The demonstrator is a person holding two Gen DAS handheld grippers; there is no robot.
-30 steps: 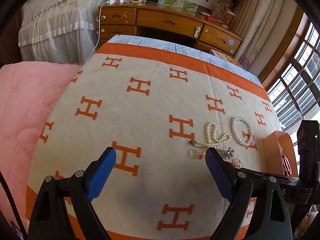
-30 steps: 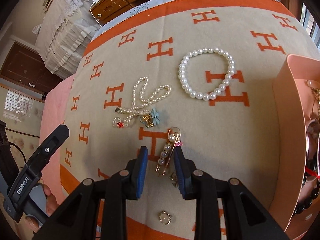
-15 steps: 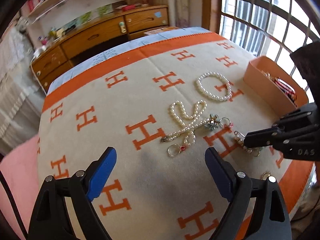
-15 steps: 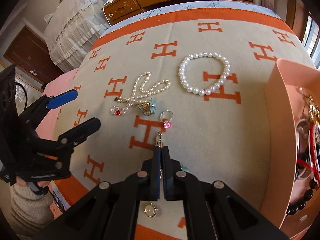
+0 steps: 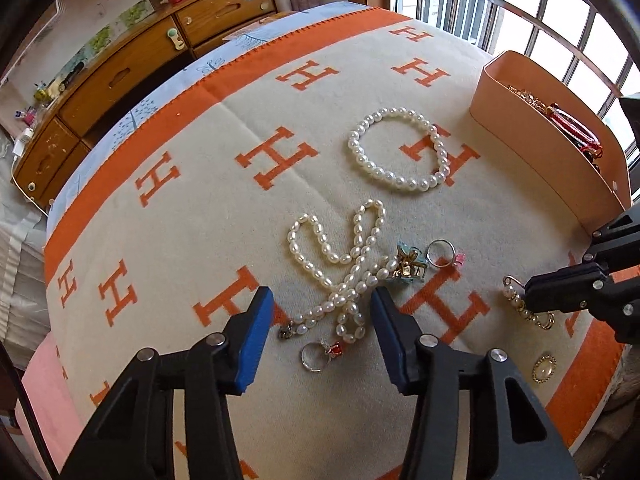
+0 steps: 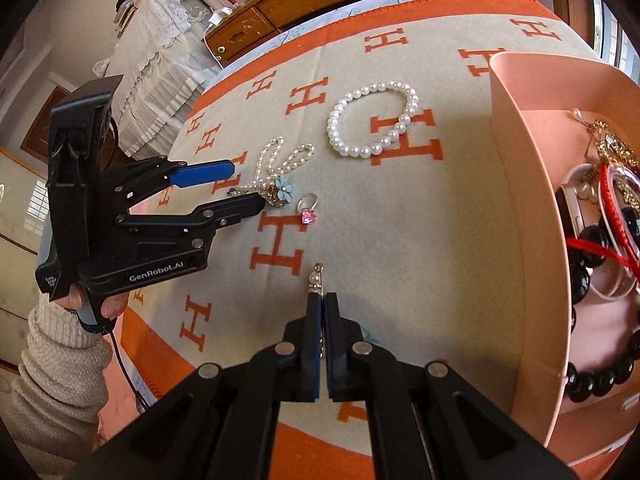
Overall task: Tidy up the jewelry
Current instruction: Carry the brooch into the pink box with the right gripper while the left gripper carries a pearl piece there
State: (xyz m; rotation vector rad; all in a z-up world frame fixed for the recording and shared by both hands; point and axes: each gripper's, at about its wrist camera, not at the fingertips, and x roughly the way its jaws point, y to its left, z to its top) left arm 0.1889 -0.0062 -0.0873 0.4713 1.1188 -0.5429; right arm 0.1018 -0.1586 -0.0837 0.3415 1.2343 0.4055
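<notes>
Two rings (image 5: pixel 440 253) flanking pearl strand (image 5: pixel 340 264), box (image 5: pixel 532 152) beyond

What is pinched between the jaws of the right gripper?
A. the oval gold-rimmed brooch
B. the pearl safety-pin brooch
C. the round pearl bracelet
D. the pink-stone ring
B: the right gripper is shut on the pearl safety-pin brooch, whose gold tip and one pearl stick out past the jaws; the round pearl bracelet and pink-stone ring lie free on the blanket.
</notes>
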